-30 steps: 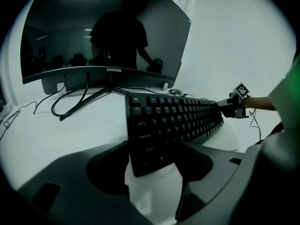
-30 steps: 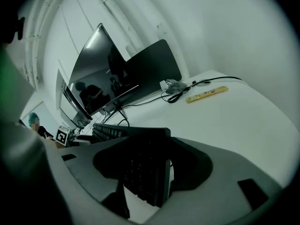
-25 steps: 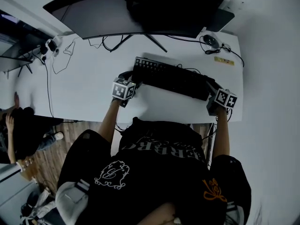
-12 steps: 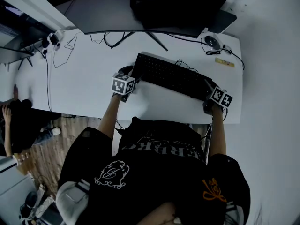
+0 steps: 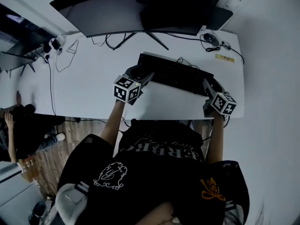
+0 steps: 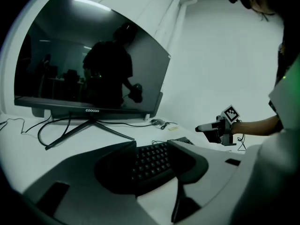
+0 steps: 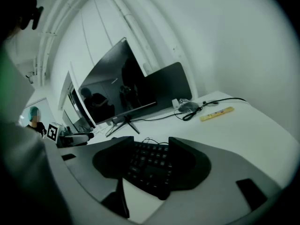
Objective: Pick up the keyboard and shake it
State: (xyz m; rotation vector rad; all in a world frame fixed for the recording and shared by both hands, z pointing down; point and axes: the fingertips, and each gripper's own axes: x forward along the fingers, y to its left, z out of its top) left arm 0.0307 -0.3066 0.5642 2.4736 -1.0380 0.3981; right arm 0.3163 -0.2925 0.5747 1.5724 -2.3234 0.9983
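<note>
Nearest to the person, the left gripper (image 5: 140,74) has reached further over the left end of the keyboard (image 5: 180,76) than a second ago. Its jaws are closing, and the pads now look pressed on the two long edges. The right gripper (image 5: 209,85) is at the right end; its jaws are closing too, a little wider, with the keyboard between them but not clearly clamped. The keyboard seems to lie on the desk (image 5: 89,86), in front of the monitor (image 5: 117,13) — so the grasp is nearly ready, while lifting and shaking are not yet begun.
</note>
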